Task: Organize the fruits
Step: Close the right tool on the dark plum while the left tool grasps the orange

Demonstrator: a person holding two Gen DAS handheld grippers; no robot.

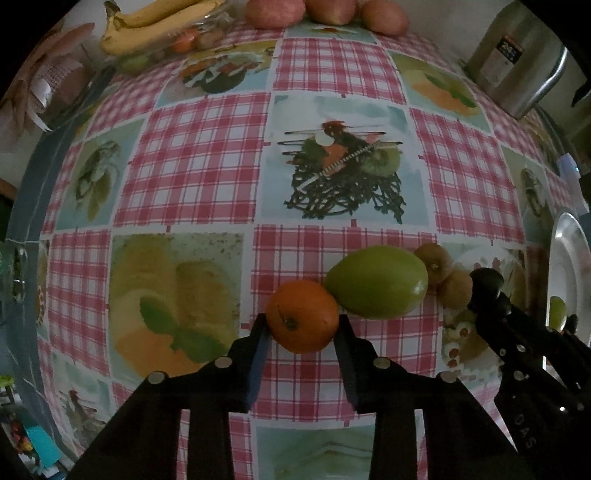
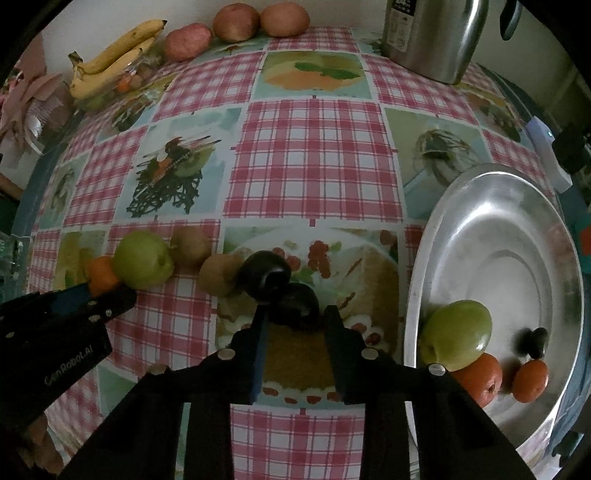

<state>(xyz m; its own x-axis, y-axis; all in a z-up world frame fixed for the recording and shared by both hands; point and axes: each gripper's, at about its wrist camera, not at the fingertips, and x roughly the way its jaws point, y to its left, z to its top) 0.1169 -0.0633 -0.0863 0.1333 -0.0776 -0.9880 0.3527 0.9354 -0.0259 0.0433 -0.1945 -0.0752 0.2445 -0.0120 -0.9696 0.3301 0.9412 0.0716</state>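
Note:
My left gripper point(image 1: 302, 320) is shut on an orange point(image 1: 302, 316) that rests on the checked tablecloth, touching a green mango point(image 1: 377, 282). Two kiwis point(image 1: 445, 275) lie just right of the mango. My right gripper point(image 2: 295, 315) is open around a dark plum point(image 2: 297, 304), with a second dark plum point(image 2: 264, 275) just beyond it. A metal plate point(image 2: 517, 221) at right holds a green fruit point(image 2: 458, 334), two oranges point(image 2: 480, 376) and a small dark fruit point(image 2: 535, 341).
Bananas on a glass bowl point(image 2: 110, 59) and three reddish apples point(image 2: 236, 22) sit at the far edge. A steel kettle point(image 2: 432, 37) stands at the far right. A white device point(image 2: 546, 151) lies beyond the plate.

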